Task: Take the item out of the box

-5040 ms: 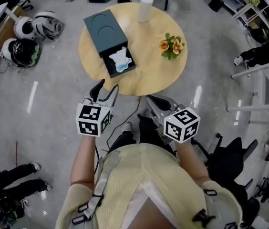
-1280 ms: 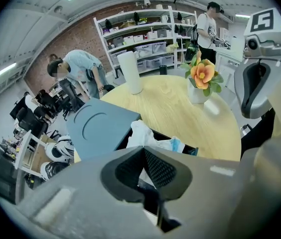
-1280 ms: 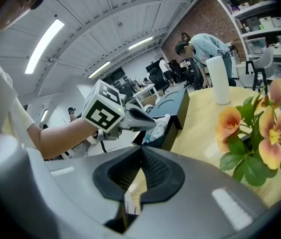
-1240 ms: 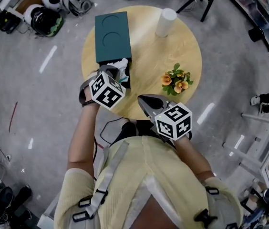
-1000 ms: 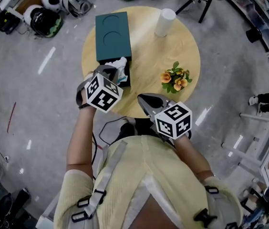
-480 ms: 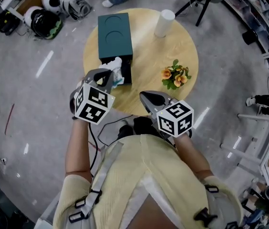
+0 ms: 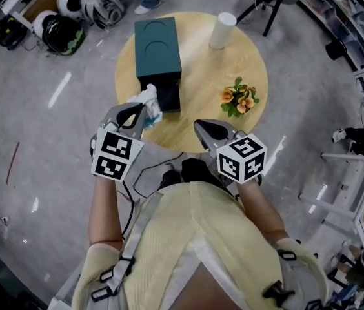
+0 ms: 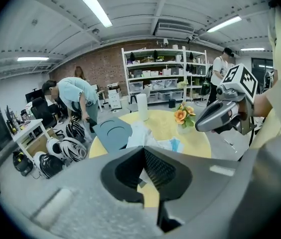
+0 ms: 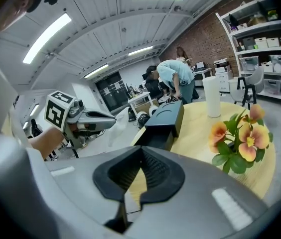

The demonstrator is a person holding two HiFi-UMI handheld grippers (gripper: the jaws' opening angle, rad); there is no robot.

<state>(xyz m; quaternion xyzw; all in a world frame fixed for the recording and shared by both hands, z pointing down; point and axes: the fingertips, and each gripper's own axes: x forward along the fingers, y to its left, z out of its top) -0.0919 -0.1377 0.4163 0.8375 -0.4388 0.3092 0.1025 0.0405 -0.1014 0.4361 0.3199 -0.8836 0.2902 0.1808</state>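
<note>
A dark teal box (image 7: 158, 57) lies on the round wooden table (image 7: 201, 76), its open end (image 7: 168, 99) facing me. My left gripper (image 7: 143, 112) is shut on a white and blue soft item (image 7: 151, 102), held just outside that open end, over the table's near left edge. In the left gripper view the item (image 8: 139, 133) bulges beyond the closed jaws (image 8: 143, 151), with the box (image 8: 113, 133) behind it. My right gripper (image 7: 200, 125) is shut and empty, at the table's near edge; its own view (image 9: 140, 151) shows the box (image 9: 165, 121) ahead.
An orange flower bunch (image 7: 239, 99) stands on the table's right side and a white cylinder (image 7: 222, 30) at its far edge. Helmets (image 7: 72, 11) lie on the floor at the far left, where a person (image 8: 75, 96) bends over. A black cable (image 7: 146, 173) runs under the table.
My left gripper has drawn back toward me from the box's open end, pulling the white and blue item out with it. The right gripper has hardly moved.
</note>
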